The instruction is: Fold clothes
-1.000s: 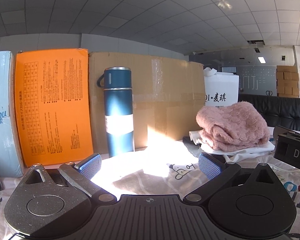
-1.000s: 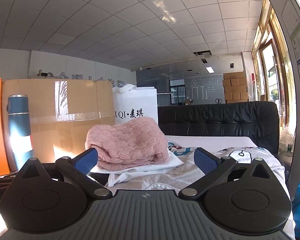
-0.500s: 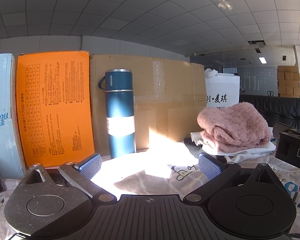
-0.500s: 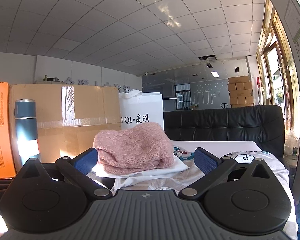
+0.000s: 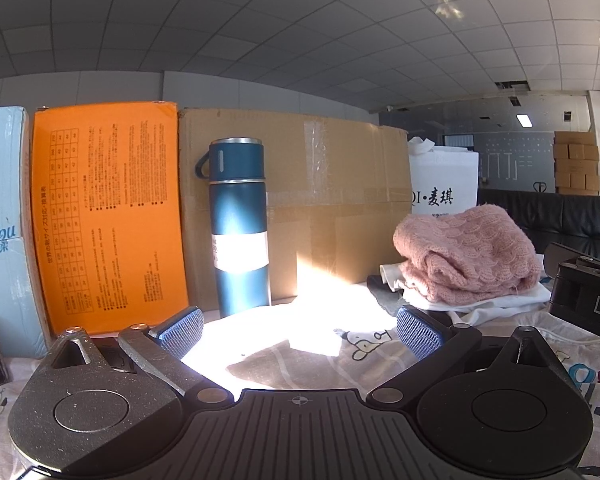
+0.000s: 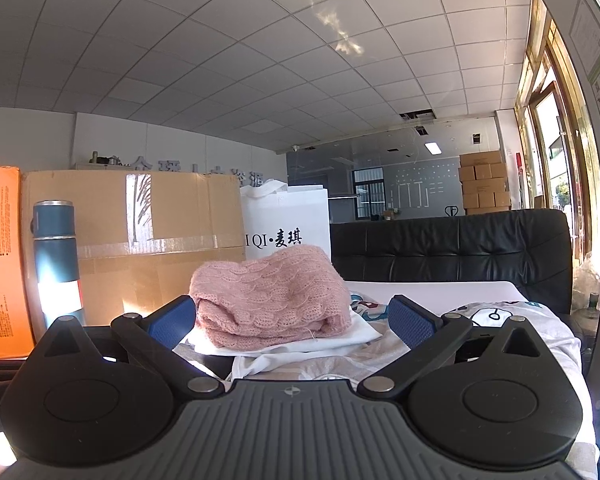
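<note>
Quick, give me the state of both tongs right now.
Left tongs: open, holding nothing.
Right tongs: open, holding nothing; the pink sweater lies beyond them.

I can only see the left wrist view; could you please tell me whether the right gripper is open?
Observer: Yes, the right gripper is open and holds nothing.
Operator: Thank you. What is it facing?
Observer: The pink sweater, folded on a white garment, lies straight ahead of it.
Operator: And what is to the right of that pile?
Observer: A printed white cloth spreads out there, in front of the black sofa.
</note>
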Action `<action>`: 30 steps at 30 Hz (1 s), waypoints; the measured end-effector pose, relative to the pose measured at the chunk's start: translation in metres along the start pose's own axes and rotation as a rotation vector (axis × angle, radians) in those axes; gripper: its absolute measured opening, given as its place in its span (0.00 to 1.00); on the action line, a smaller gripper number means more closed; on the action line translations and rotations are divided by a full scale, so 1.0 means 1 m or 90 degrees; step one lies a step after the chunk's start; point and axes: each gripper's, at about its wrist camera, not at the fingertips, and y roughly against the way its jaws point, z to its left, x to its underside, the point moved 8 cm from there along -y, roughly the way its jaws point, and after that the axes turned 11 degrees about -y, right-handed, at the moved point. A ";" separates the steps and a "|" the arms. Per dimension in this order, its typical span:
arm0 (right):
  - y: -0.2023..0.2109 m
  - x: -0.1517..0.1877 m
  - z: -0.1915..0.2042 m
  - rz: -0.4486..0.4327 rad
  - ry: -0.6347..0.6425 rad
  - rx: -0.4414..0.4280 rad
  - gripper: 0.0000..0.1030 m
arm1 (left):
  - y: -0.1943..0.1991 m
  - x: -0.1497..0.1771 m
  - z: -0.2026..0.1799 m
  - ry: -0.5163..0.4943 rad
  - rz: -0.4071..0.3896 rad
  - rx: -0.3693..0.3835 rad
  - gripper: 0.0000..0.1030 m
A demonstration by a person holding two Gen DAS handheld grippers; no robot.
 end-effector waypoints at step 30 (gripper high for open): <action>-0.002 0.003 0.000 0.010 0.000 0.000 1.00 | 0.002 -0.002 -0.001 0.003 -0.009 0.015 1.00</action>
